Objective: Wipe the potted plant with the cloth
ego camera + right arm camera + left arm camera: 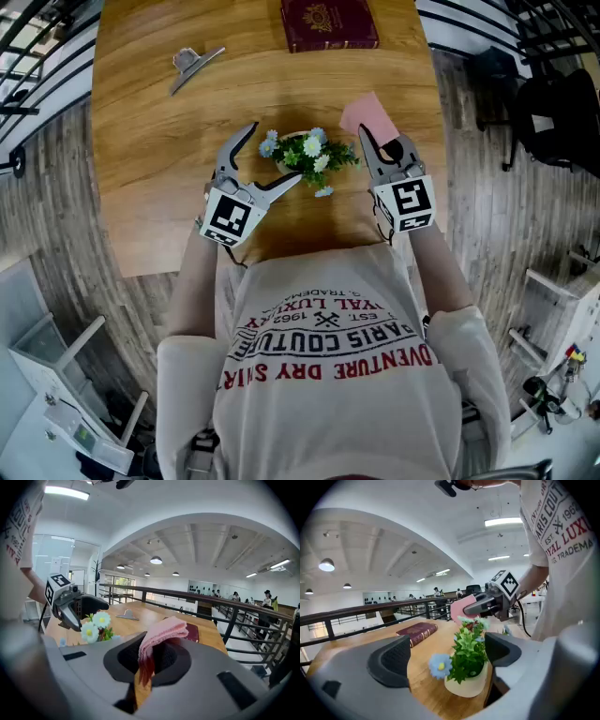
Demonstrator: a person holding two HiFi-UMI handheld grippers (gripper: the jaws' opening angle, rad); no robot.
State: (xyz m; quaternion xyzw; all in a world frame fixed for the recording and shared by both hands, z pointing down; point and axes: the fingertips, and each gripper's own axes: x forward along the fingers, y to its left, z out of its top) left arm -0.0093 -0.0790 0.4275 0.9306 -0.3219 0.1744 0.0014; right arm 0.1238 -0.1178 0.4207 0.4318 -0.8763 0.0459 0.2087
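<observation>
A small potted plant (307, 155) with white and blue flowers stands in a cream pot (466, 685) on the wooden table (159, 141). My left gripper (275, 153) is open, with its jaws on either side of the pot (445, 656); I cannot tell whether they touch it. My right gripper (367, 139) is just right of the plant, shut on a pink cloth (367, 112). In the right gripper view the cloth (159, 632) folds out from between the jaws (147, 656). The left gripper view shows the right gripper (487, 604) holding the cloth (461, 609) just behind the foliage.
A maroon book (328, 23) lies at the table's far edge. A metal clip (192, 64) rests far left. The table's near edge is right by the person's body. Black railings (225, 602) run beyond the table.
</observation>
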